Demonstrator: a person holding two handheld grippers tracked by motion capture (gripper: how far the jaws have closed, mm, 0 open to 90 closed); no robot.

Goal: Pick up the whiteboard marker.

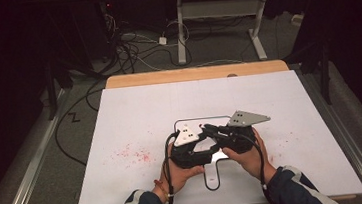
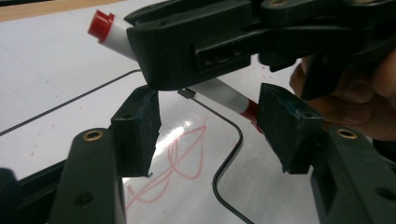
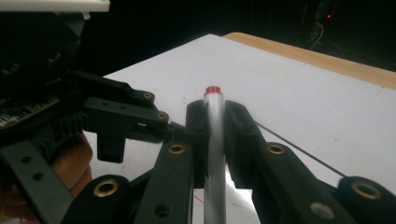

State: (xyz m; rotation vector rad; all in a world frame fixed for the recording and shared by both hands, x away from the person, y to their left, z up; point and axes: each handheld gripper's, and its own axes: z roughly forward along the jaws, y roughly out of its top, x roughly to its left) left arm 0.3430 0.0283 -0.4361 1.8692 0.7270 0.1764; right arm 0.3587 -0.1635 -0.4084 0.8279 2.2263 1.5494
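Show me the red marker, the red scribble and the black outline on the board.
red marker [image 2: 222,94]: left gripper view, white barrel.
red scribble [image 2: 180,156]: left gripper view, middle loops.
black outline [image 2: 232,154]: left gripper view, curved stretch.

A white marker [image 2: 219,91] with red ends, black tongs [image 2: 208,133], red scribbles [image 2: 180,161] on a white board [image 1: 134,111].

Two hand-held black grippers meet near the front edge of a white sheet-covered table [image 1: 134,111]: the left gripper [image 1: 207,132] just left of the right gripper [image 1: 210,128], both above a black-outlined glossy panel [image 1: 186,123]. A red-capped white marker [image 2: 219,91] lies between the right gripper's jaws, red scribbles [image 2: 180,158] below, red specks [image 1: 135,153] farther left.
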